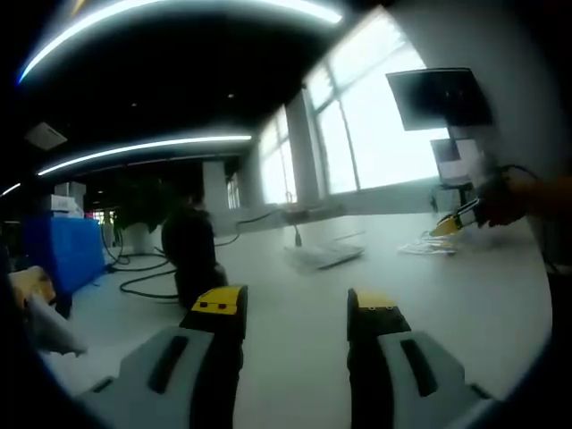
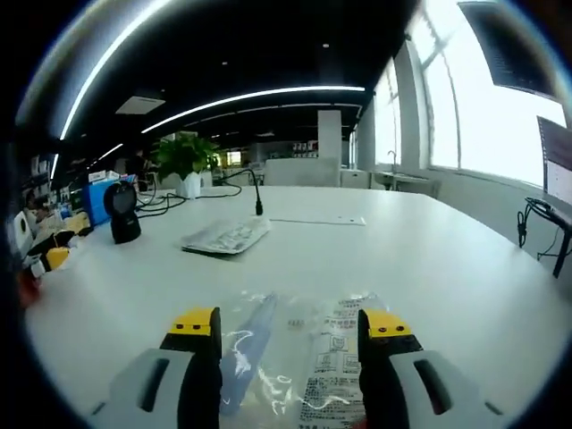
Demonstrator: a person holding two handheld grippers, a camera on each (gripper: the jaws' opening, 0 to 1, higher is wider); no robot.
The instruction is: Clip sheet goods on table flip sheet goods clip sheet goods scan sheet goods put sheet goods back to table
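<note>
The right tool [image 2: 290,326] is hanging low over the table [image 2: 429,259] with its jaws spread wide, pinching nothing. Right under it, near the table's close edge, a clear bag [image 2: 308,357] is lying flat. It looks thin, light, floppy and slippery, so grabbing one edge seems best. The left tool [image 1: 295,308] is also gaping, holding nothing. Farther off, a black scanner [image 2: 122,213] is standing near the table's left edge.
</note>
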